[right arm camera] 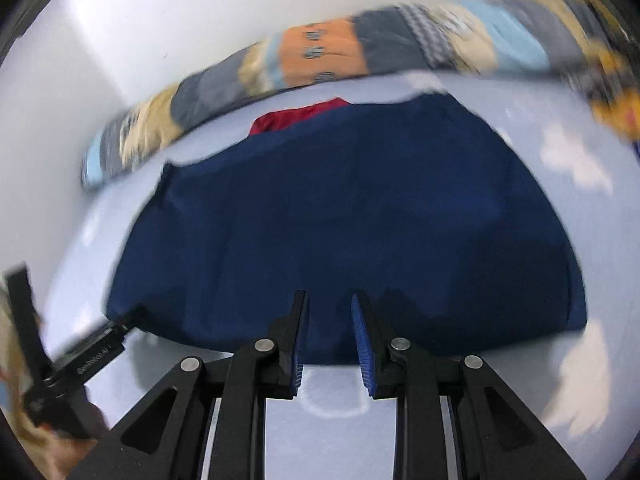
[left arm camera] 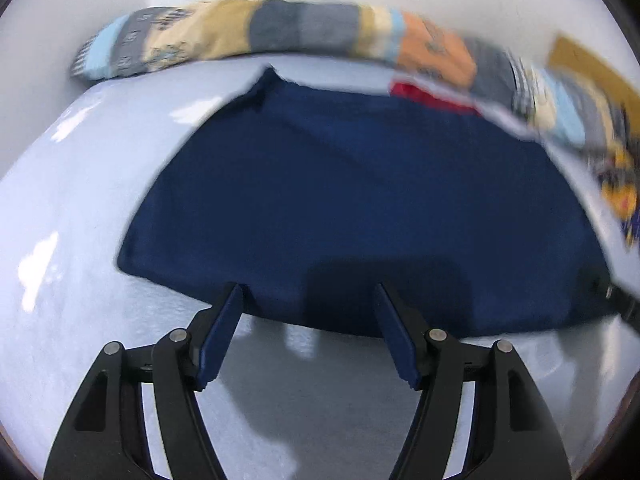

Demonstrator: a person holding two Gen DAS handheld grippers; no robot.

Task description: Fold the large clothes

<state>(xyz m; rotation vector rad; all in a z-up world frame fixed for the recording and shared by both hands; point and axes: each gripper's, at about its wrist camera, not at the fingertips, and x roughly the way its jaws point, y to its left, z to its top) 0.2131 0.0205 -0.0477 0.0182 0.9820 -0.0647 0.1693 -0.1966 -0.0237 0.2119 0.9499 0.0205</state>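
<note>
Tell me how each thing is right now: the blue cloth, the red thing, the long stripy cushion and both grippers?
Navy garment: lying flat on the pale blue surface, already folded, held by neither gripper.
Red cloth: mostly hidden behind the garment's far edge.
Patchwork bolster: lying along the wall.
Left gripper: wide open, empty.
Right gripper: narrowly open, empty.

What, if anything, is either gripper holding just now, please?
Nothing: the left gripper and right gripper are both open above the navy garment's near edge.
</note>
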